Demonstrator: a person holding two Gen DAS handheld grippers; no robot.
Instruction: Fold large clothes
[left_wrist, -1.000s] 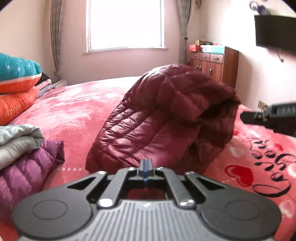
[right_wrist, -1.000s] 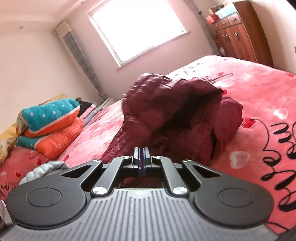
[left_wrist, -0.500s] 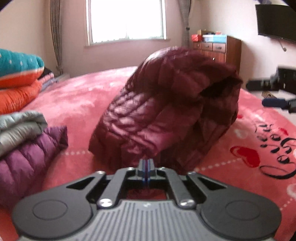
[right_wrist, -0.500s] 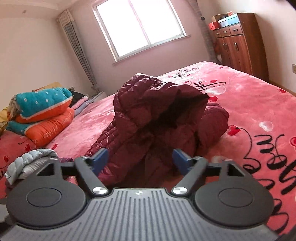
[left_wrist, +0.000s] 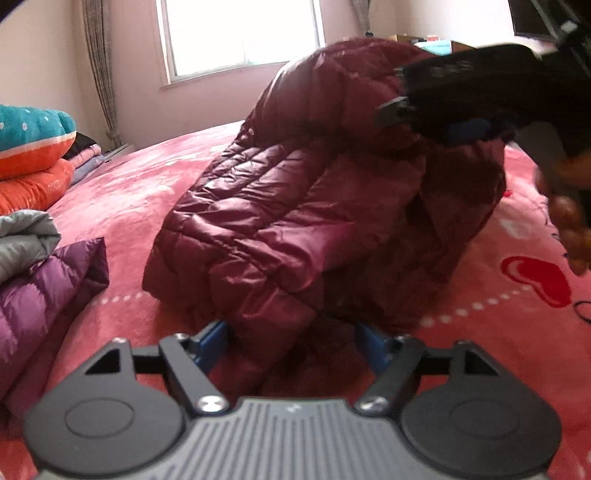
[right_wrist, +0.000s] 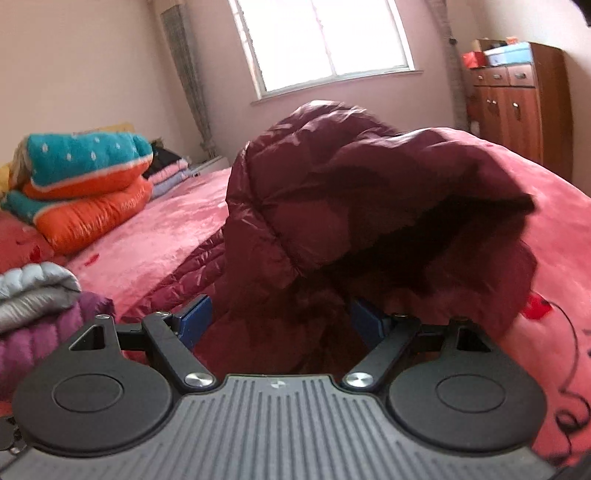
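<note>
The dark red coat (left_wrist: 325, 192) sits in a puffy heap in the middle of the pink bed (left_wrist: 140, 192) — not flat and not folded yet. One quilted part slopes down toward the near side, and a hood-like flap hangs over a dark hollow at the top.

The left tongs (left_wrist: 291, 343) are wide, with nothing held. The low near edge of the coat lies right between their blue pads (left_wrist: 212, 341). The right tongs (right_wrist: 279, 317) are wide too and hold nothing. Coat cloth lies between their pads (right_wrist: 194, 319), just under the overhanging flap.

I think the step now is to get a good grip so the coat can be pulled out flat. To do it well:

- Push each pair of tongs a bit further in, so the pads close on a real edge or seam and not on one slippery puff.
- Take only one layer if you can. Two layers would drag the whole heap.
- Close both pairs, then lift and pull apart gently, so the coat spreads out on the open bed.
- Keep away from the purple coat (left_wrist: 44, 291) and the grey one (left_wrist: 26, 236) on the left — they look folded already.

The cloth is shiny and puffy, so it may slip out of a weak pinch.
</note>
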